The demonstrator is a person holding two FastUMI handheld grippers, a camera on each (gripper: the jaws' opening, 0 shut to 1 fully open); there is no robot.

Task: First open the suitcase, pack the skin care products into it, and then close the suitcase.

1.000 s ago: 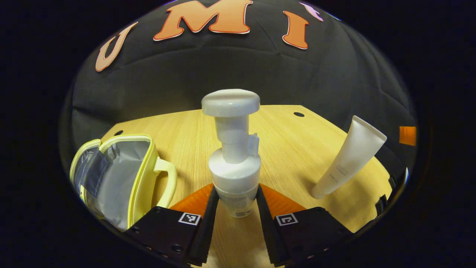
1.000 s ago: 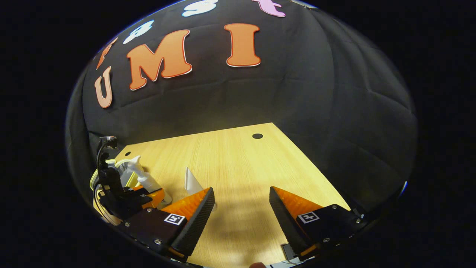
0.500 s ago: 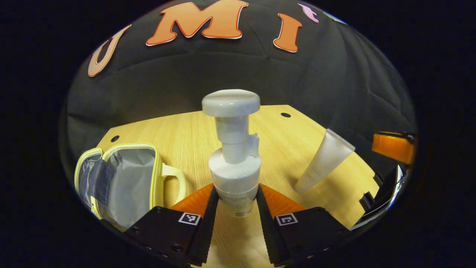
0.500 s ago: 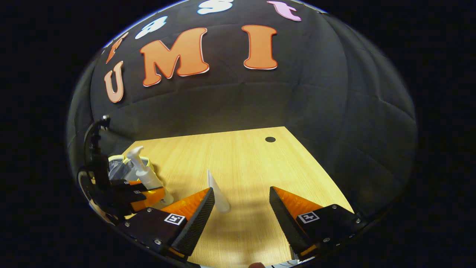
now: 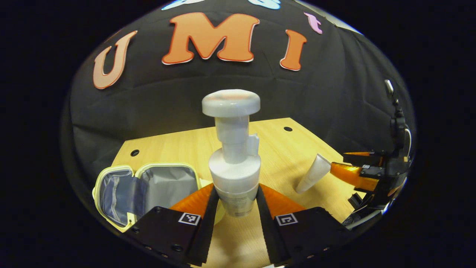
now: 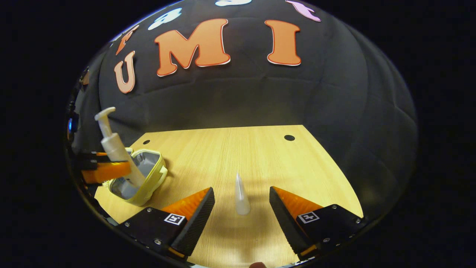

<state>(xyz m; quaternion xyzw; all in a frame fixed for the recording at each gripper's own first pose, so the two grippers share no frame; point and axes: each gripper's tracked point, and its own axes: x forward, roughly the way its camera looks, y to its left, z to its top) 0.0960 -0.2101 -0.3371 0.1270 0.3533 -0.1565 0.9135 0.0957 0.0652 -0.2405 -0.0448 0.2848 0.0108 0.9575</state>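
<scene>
A pale wooden table (image 6: 260, 156) with fine straight grain and a few small round dark holes is standing against the creased black cloth wall (image 6: 241, 100). In the left gripper view, the left gripper (image 5: 233, 203) is pinching a white plastic pump bottle (image 5: 234, 171) between its two ridged fingers (image 5: 199, 201), which are pressing on the lower body from either side; the bottle is made of stacked cylinders, topped by a narrow neck and a flat, round, mushroom-like pump head, and it is being held upright above the table. To its left the suitcase (image 5: 147, 188) is lying open, a small soft case with a pale yellow rim and rounded corners, its two halves spread flat and lined with crinkled, silvery grey fabric. In the right gripper view the same bottle (image 6: 115, 149) is hanging tilted just over the open suitcase (image 6: 143, 178), gripped by the left gripper (image 6: 102, 167) at the frame's left edge. The right gripper (image 6: 240, 208) is hovering low over the table with its wedge-shaped fingers (image 6: 193, 208) spread wide, holding nothing. Between them, a smooth matte white tube (image 6: 241, 195) is standing on its cap end, tapering up to a flat crimped edge. From the left gripper view, the tube (image 5: 314, 175) is leaning, with the right gripper (image 5: 357, 167) just beside it.
</scene>
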